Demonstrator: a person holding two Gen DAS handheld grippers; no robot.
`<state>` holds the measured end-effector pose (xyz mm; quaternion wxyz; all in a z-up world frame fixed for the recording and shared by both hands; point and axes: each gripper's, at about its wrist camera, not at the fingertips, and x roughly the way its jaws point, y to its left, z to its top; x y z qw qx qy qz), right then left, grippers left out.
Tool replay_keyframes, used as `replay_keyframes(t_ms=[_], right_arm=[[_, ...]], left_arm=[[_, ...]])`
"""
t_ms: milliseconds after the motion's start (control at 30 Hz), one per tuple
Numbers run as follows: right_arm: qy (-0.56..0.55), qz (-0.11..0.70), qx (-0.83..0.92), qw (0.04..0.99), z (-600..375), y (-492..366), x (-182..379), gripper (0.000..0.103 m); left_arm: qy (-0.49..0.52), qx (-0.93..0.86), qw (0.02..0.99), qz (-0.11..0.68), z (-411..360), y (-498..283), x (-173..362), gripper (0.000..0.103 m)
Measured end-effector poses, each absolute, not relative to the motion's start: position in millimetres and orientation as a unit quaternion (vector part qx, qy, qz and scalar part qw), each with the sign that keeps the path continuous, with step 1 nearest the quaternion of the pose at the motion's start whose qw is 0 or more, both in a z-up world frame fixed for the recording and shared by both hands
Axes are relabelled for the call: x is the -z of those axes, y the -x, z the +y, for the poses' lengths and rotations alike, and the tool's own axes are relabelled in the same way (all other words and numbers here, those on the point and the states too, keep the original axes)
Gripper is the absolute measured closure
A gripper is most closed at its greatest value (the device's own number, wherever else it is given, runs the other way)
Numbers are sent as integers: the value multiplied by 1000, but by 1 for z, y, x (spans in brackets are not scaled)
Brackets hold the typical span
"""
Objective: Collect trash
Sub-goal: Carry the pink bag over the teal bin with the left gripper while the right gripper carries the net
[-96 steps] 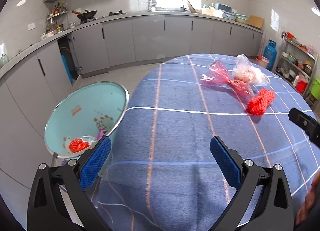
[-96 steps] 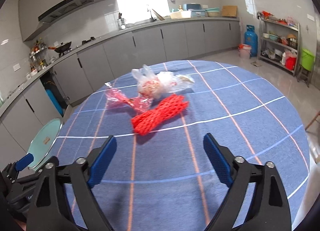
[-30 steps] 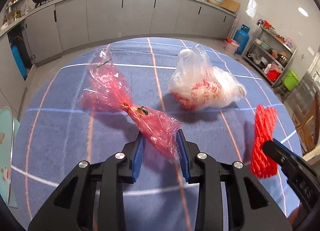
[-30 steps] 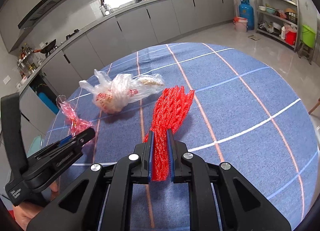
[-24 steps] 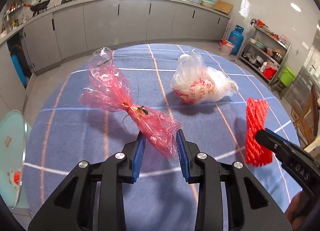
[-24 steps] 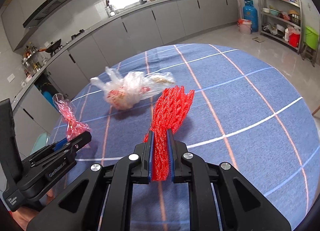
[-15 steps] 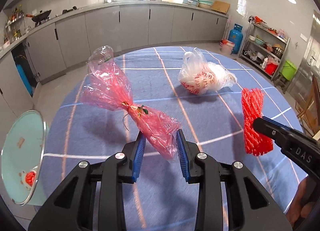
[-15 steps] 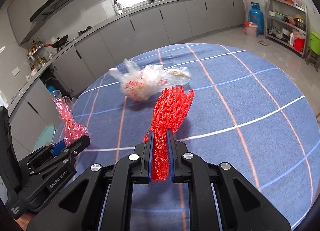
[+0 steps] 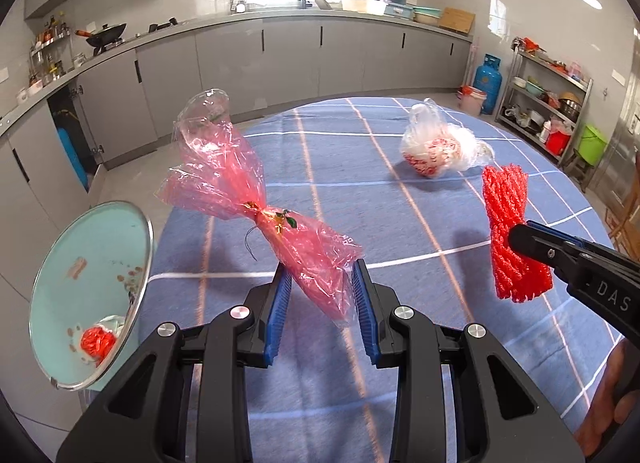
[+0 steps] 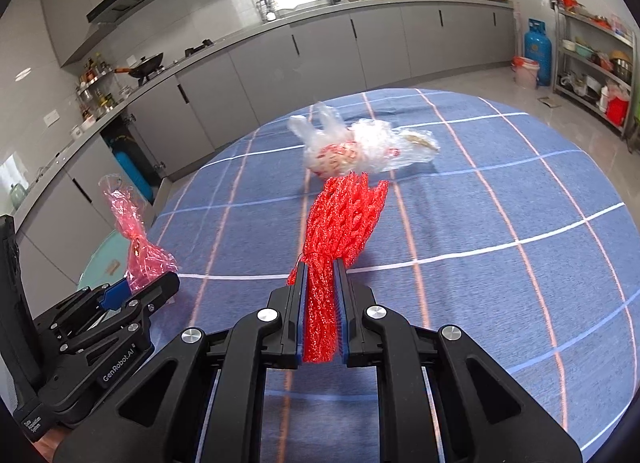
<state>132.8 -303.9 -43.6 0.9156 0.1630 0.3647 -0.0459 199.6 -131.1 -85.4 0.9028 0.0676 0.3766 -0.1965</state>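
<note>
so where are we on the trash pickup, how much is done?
Done: red trash already lies in the teal bin beside the table. In hand: the left gripper is shut on the pink cellophane wrapper, the right gripper on the red mesh net, both lifted off the blue tablecloth. Left: bin those two, then collect the clear plastic bag on the table.

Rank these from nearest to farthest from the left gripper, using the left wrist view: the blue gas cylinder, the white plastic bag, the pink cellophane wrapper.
1. pink cellophane wrapper: clamped in the left gripper.
2. white plastic bag: on the table, ahead to the right.
3. blue gas cylinder: on the floor by the far cabinets, right.
</note>
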Motion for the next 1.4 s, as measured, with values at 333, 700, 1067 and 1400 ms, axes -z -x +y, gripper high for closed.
replay_keyframes(t_ms=[333,700,1067,1400], right_arm=[[-145,366,32,919,-280,-136,40,90],[-122,371,19,920,-254,-142,39,90],[-101,369,-24,924,-214,-160,31,90],[-86,368,-84,922,-162,-185,24,90]], left_arm=[[-47,186,907,375,-107,-193,83,71],[-28,196,908,370,-88,-191,81,71],[-4,155,916,369,-31,-202,80,71],[15,93,920,381,29,-213,81,71]])
